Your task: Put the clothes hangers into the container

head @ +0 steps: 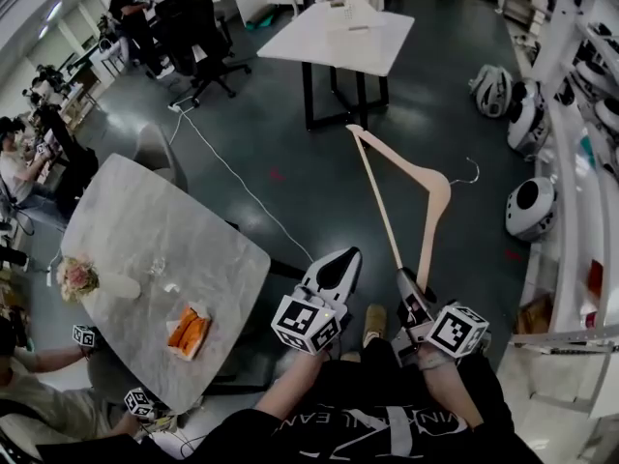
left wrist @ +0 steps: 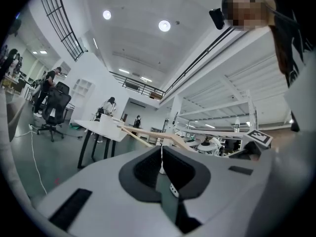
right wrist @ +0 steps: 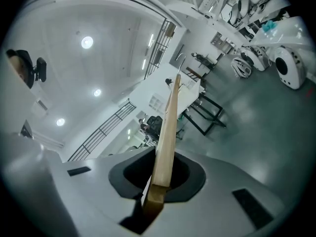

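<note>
Head view. I hold the right gripper [head: 410, 288] low and right of centre, and its fingers are closed on one end of a wooden hanger [head: 437, 201], at the corner where an arm meets the bar. From that grip the hanger reaches away from me over the floor [head: 290, 143]. Its metal hook [head: 471, 173] points to the right, and its far corner is near the legs of a white table [head: 334, 37]. The hanger touches neither floor nor table.

The left gripper [head: 340, 259] sits just beside the right one, to its left, over the edge of a marble surface [head: 193, 259]. It stands apart from the hanger.

Right gripper view. The hanger [right wrist: 165, 147] runs straight out between the fingers [right wrist: 190, 179], which pinch its end. The wood rises up the middle of the frame.

Left gripper view. The left gripper [left wrist: 162, 174] has its fingers pressed together, with only a thin seam between them and nothing held. The hanger [left wrist: 173, 138] crosses beyond the tips, slanting towards the right gripper.
</note>
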{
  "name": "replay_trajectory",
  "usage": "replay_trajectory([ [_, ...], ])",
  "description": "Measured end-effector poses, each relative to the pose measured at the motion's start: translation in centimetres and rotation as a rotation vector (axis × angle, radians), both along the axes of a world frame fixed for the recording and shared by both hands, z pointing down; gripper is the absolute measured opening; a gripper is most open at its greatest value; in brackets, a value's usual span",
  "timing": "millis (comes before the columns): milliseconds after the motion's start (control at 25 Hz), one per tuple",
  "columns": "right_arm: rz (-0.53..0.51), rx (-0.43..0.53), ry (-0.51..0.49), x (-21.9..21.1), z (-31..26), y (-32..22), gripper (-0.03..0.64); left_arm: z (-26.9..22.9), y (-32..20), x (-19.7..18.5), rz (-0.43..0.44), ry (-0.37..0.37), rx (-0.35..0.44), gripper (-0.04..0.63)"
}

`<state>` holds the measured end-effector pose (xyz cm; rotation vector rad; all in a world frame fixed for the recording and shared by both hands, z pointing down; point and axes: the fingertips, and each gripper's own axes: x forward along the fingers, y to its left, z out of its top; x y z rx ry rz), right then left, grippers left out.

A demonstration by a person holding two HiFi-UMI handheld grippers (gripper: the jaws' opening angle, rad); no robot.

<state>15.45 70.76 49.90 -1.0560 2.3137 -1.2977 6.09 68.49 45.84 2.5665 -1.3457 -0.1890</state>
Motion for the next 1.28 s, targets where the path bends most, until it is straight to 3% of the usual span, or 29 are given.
replay_trajectory([
  [480, -0.047, 0.055, -0.014, 1.8, -1.3, -10.1, 0.055, -1.2, -9.5, 3.6, -0.004, -0.029, 0.009, 0.015],
  [1280, -0.114, 0.070, -0.014, 3.3, -1.2, -16.3, 0.055, -0.9, -16.3, 6.3, -0.029, -0.028, 0.012, 0.015],
])
